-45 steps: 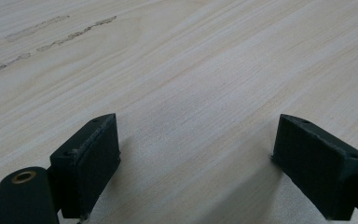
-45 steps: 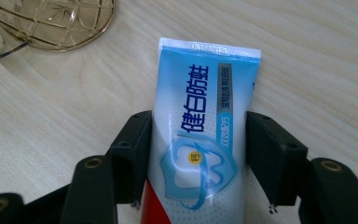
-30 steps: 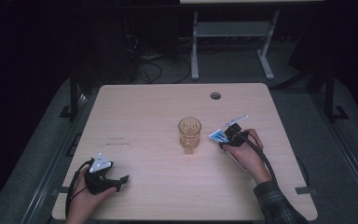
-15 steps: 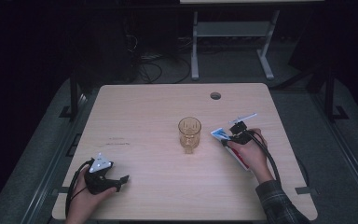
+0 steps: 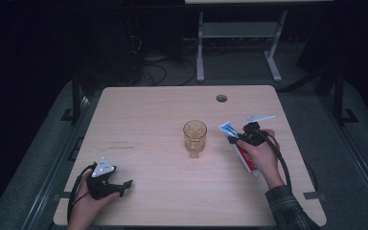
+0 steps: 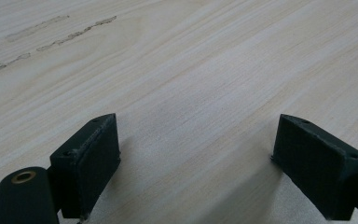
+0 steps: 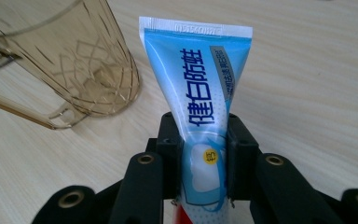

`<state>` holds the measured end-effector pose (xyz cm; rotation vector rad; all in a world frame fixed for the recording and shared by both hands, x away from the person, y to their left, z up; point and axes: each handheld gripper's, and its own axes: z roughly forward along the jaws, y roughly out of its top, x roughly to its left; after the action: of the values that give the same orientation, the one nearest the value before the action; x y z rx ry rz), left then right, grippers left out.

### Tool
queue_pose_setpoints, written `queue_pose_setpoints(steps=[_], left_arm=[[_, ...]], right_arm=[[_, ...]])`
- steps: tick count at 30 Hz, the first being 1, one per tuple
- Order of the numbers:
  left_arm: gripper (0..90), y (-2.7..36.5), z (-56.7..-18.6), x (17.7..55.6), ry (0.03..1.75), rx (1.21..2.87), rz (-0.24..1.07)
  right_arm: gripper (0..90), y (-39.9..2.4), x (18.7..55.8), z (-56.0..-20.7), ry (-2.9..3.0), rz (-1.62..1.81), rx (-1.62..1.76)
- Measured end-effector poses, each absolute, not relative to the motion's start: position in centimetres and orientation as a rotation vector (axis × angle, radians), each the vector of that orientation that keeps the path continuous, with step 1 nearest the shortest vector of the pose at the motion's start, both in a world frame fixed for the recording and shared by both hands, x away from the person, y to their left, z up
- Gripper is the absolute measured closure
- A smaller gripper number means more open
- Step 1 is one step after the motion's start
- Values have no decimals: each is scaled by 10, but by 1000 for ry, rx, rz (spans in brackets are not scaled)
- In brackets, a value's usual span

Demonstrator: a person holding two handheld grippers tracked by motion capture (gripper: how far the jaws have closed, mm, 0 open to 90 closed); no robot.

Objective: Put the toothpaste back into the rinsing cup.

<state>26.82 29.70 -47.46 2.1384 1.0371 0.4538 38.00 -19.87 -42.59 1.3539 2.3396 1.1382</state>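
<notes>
Tube [image 7: 200,93] clamped in the right gripper [image 5: 237,140], just right of the cup [image 5: 194,138].

Right jaws just closing, now pinching the tube's lower body on both flat sides; crimped end pointing up and toward the cup, apart from the cup's rim, red cap end trailing back under the hand [image 5: 261,155]. Cup upright near the middle of the worktop [image 5: 148,110], well clear of every edge, bare wood all round it save on the tube's side. Cable hole [image 5: 221,98] behind the cup, toward the far edge. Left gripper [image 5: 106,181] resting well left of the cup and nearer the front edge, jaws wide apart with plain wood between them. Broad open stretch from the cup to the left gripper; narrower strip from the cup's right side to the right edge.
</notes>
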Motion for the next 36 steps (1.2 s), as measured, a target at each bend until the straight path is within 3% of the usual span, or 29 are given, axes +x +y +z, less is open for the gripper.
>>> queue_pose_setpoints(steps=[36], left_arm=[[134,297,-475,268,1034,2139,453]], right_arm=[[717,-222,360,-376,2153,1536,1235]])
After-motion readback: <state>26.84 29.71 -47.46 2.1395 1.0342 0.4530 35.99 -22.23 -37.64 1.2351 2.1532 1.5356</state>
